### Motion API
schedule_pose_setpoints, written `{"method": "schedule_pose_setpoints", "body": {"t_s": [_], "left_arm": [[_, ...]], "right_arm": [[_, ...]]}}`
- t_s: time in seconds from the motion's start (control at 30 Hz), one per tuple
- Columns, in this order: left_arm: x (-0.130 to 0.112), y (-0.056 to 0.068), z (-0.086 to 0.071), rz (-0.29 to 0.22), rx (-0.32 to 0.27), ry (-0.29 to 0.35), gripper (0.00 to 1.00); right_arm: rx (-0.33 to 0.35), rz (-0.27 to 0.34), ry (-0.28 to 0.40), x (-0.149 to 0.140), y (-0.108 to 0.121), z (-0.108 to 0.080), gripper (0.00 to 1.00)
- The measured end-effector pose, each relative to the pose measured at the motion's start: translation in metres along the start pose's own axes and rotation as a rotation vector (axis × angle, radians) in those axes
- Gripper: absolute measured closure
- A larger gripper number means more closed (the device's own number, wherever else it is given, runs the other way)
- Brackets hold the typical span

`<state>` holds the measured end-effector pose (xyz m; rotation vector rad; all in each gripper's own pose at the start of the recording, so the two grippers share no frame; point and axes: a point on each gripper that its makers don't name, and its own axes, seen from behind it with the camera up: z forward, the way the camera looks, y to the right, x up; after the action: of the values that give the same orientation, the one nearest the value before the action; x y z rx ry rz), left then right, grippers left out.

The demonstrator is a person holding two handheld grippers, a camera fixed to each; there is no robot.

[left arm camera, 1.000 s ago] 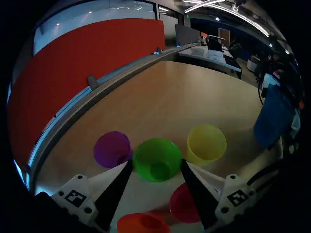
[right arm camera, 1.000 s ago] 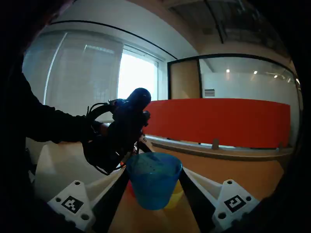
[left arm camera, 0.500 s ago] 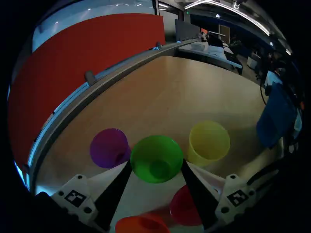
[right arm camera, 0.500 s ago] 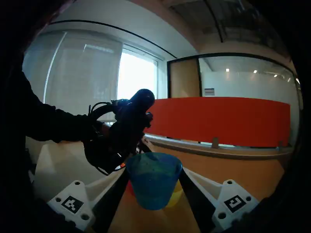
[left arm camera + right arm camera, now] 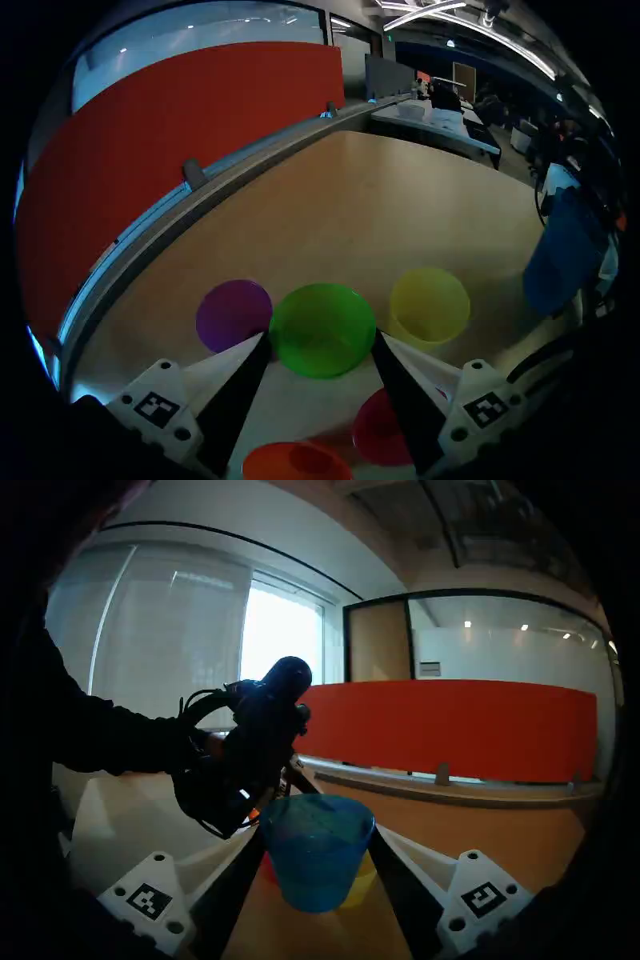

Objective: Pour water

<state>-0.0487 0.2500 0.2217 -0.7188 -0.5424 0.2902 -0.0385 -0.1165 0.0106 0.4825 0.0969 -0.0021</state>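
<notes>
Blue cup held off to the right of the green one, pour not yet begun

Nearest, the right tongs [image 5: 317, 834] are closed on the blue cup [image 5: 316, 864], both fingers pressing its sides, the cup upright with what looks like water inside; the left tongs [image 5: 321, 334] clasp the green cup [image 5: 322, 316], mouth up. From the green cup the blue one lies well apart to the right, so I'd judge it must travel left over that mouth, then tip. The purple cup [image 5: 234, 314] and yellow cup [image 5: 429, 306] flank the green closely; beyond them the surface [image 5: 360, 208] lies open to the far red partition [image 5: 160, 136]
</notes>
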Motion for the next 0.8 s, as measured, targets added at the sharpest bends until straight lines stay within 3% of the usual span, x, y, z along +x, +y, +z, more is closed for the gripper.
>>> {"method": "schedule_pose_setpoints", "body": {"t_s": [0.4,0.8], "left_arm": [[0.026,0.004,-0.045,0.026,0.035,0.105,0.13],[0.044,0.024,-0.110,-0.036,0.057,0.277,0.13]], "right_arm": [[-0.004,-0.022,0.011,0.015,-0.005,-0.002,0.10],[0.010,-0.051,0.017,0.031,-0.021,-0.001,0.10]]}}
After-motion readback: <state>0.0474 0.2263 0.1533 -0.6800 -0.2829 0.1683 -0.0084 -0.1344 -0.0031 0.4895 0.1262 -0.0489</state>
